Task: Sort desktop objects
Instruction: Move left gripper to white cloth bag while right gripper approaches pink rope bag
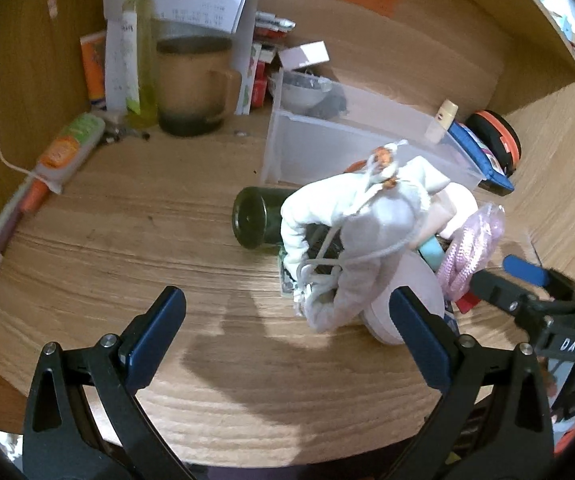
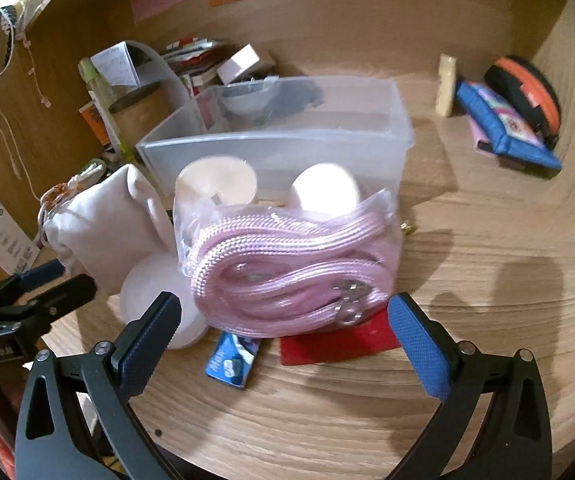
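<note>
A heap of small objects lies on the wooden desk before a clear plastic bin [image 1: 319, 148] [image 2: 287, 148]. On top of the heap sit a white drawstring pouch [image 1: 351, 240] [image 2: 103, 220] and a clear bag of pink cord [image 2: 287, 264] [image 1: 467, 248]. Round white pieces [image 2: 215, 184], a red card [image 2: 339, 344], a blue packet [image 2: 231, 364] and a dark green bottle [image 1: 255, 222] lie around them. My left gripper [image 1: 287, 320] is open just short of the pouch. Wide open too, my right gripper [image 2: 283, 320] hovers in front of the cord bag, with nothing between its fingers.
At the back left stand a brown mug [image 1: 195, 84], a yellow-green spray bottle [image 1: 141, 48] and papers. A toothbrush pack [image 1: 63, 156] lies along the left wall. A blue pouch [image 2: 507, 124], an orange-black round case [image 2: 527, 96] and a beige stick [image 2: 445, 84] lie at the right.
</note>
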Demonstrator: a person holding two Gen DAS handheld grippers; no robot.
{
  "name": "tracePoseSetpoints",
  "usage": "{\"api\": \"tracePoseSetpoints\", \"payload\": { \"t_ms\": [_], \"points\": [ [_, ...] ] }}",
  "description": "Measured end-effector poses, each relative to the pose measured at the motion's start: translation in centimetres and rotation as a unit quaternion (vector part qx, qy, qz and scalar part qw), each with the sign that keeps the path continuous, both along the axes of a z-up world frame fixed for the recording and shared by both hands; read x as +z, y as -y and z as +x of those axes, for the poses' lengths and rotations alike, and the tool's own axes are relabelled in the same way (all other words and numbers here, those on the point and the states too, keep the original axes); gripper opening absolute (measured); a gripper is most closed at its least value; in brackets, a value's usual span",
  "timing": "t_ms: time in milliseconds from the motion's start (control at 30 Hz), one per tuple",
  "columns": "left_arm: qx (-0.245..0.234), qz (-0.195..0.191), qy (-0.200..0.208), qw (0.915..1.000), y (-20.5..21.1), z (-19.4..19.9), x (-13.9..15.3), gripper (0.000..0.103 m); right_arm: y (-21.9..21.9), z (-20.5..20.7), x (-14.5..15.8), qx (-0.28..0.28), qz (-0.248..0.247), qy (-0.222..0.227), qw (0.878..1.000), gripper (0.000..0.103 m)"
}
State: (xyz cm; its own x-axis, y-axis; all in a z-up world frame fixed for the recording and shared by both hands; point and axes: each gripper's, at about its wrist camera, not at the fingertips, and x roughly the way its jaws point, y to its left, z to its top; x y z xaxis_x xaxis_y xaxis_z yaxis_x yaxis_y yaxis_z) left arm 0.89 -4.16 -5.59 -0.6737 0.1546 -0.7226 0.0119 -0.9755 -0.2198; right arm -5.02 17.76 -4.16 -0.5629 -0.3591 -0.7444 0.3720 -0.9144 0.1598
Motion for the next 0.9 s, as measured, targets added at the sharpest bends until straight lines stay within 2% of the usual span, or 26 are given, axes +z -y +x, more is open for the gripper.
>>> {"api": "tracePoseSetpoints", "payload": {
  "t_ms": [300,333,367,500,633,800,900],
  "points": [
    [-0.011,0.083,0.025,0.9962,0.8,-2.3,-1.5,0.102,1.3,-1.4,-1.1,-0.012,-0.002,0.028,1.000,0.103],
    [-0.013,0.092,0.028,0.9953,0.7,-2.5,-1.6,0.096,1.5,-1.5,-1.1,-0.015,0.000,0.027,1.000,0.103],
    [-0.016,0.096,0.030,0.9948,0.6,-2.7,-1.6,0.086,1.5,-1.6,-1.2,-0.017,0.002,0.025,1.000,0.103],
    [-0.031,0.098,0.032,0.9942,-0.2,-3.3,-1.4,0.074,1.6,-1.7,-1.3,-0.020,0.010,0.017,1.000,0.103],
    [-0.044,0.092,0.025,0.9944,-0.8,-3.1,-0.9,0.056,0.6,-1.7,-1.4,-0.023,-0.012,0.008,1.000,0.102],
    [-0.050,0.076,0.020,0.9957,-1.6,-3.1,-0.2,0.044,-0.3,-1.8,-1.4,-0.025,-0.030,0.005,0.999,0.091],
    [-0.049,0.062,0.019,0.9967,-2.0,-3.2,0.2,0.037,-0.4,-1.1,-1.0,-0.017,-0.023,-0.014,0.999,0.077]
  ]
}}
